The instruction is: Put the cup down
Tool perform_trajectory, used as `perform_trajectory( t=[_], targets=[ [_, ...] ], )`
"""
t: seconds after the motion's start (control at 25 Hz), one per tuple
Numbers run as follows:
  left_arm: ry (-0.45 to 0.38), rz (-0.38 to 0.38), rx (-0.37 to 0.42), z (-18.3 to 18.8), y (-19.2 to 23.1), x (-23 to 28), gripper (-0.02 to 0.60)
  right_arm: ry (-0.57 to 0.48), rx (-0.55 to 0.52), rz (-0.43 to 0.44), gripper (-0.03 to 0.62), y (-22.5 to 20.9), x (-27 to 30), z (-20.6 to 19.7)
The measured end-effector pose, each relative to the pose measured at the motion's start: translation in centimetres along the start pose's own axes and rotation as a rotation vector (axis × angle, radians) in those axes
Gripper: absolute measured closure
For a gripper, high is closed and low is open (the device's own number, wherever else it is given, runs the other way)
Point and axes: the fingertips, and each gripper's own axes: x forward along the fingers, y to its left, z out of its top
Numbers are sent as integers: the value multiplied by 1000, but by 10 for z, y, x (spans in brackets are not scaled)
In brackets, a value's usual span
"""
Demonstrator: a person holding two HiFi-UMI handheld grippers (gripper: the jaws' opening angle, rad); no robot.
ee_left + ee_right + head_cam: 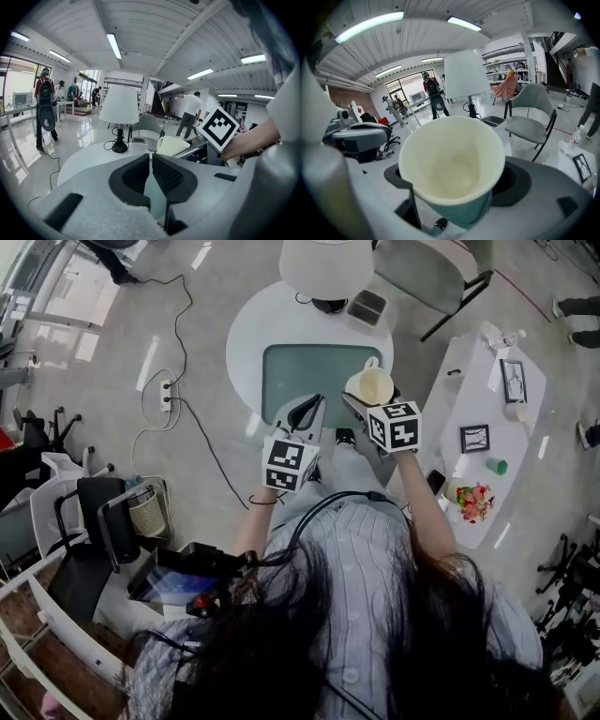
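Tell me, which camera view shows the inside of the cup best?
The right gripper view: the cup fills the picture, its mouth faces the camera, and it looks empty. The head view shows it small, from above. The left gripper view shows only its side.

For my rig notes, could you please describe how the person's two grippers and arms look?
The left gripper and right gripper have pale grey bodies, jaws lined with black textured pads, and a white cube with black square markers. The person wears a light striped shirt; a black cable crosses it.
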Motion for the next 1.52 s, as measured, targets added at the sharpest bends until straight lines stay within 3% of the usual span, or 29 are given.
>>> perform_trajectory(
  t=[0.36, 0.72, 1.2, 1.52],
  targets=[
    [27, 37, -18, 2, 20, 27, 551, 136, -36, -30, 169, -43, 65, -19],
    [51, 70, -47, -6, 28, 29, 551, 214, -73, -61, 169, -61, 104, -35],
    [75, 104, -64, -18, 28, 21, 551, 152, -102, -73, 169, -64, 114, -31],
    [79, 114, -53, -21, 29, 13, 551, 204, -180, -104, 169, -64, 117, -38]
  ],
)
